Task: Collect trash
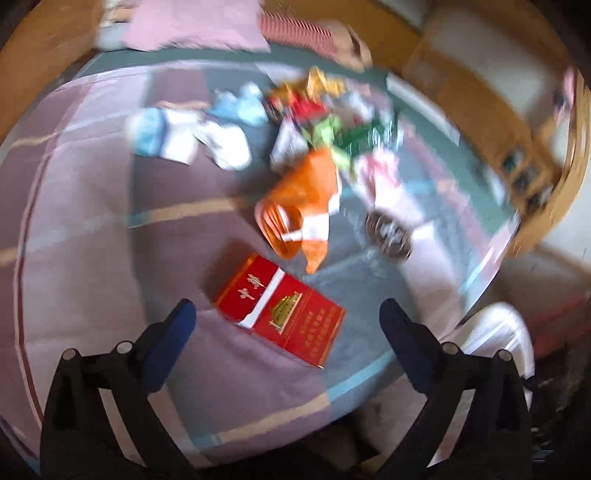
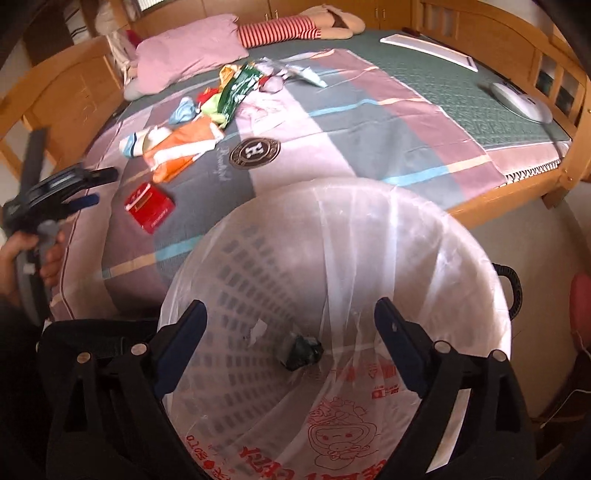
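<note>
A red cigarette box (image 1: pixel 280 317) lies on the striped bedsheet, between the wide-apart fingers of my left gripper (image 1: pixel 286 314), which is open and not touching it. Beyond it lie an orange wrapper (image 1: pixel 306 192) and a pile of coloured wrappers (image 1: pixel 325 110). My right gripper (image 2: pixel 291 321) is open and empty above a bin lined with a white plastic bag (image 2: pixel 369 229); a dark crumpled scrap (image 2: pixel 301 350) sits at its bottom. The right wrist view also shows the left gripper (image 2: pixel 105 186), held by a hand, near the red box (image 2: pixel 149 208).
A pink pillow (image 2: pixel 188 51) and a red-striped plush (image 2: pixel 280 31) lie at the head of the bed. A white flat panel (image 2: pixel 428 46) and a white oval device (image 2: pixel 521 101) rest on the green mattress. The wooden bed frame (image 2: pixel 517 33) surrounds it.
</note>
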A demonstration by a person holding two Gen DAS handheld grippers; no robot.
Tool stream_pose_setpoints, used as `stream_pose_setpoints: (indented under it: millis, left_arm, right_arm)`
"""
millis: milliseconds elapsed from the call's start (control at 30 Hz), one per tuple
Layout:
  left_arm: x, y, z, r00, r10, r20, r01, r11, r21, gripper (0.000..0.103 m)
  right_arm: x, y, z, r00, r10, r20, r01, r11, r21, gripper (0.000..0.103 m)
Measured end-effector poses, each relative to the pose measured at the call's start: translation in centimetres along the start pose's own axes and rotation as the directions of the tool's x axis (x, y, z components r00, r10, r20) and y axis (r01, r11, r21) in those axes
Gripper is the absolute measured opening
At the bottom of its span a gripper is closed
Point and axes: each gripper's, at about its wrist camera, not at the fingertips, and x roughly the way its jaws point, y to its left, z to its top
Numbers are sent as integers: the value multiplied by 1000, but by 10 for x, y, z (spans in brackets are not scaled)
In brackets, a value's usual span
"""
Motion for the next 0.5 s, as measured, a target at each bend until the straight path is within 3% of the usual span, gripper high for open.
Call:
stream_pose_setpoints:
  millis: [67, 133, 200, 300, 400, 500]
  left_arm:
    - [28, -1, 4, 995, 56, -87, -58, 998, -20, 99]
    - [63, 3, 5, 976, 40, -213, -62, 993, -96, 101]
    - [62, 3, 8, 985, 58, -163, -74, 993, -97, 101]
    - [65, 2, 10, 982, 94, -164, -111, 989, -100, 99]
    - [63, -7, 8, 974, 170, -151, -174, 985, -13, 86]
    - [55, 0, 7, 981, 146, -130, -153, 987, -40, 68]
  right_arm:
    - [4, 3, -4, 1000, 5, -14, -5, 1000, -8, 90]
    - [7, 7, -5, 1000, -2, -20, 1, 1000, -20, 90]
    - [8, 10, -6, 1000, -8, -19, 8, 999, -36, 90]
    - [12, 19, -7, 1000, -11, -24, 9, 998, -67, 90]
    - [15, 28, -8, 1000, -5, -22, 3, 996, -93, 90]
    - [13, 34, -10, 1000, -5, -6, 4, 993, -117, 90]
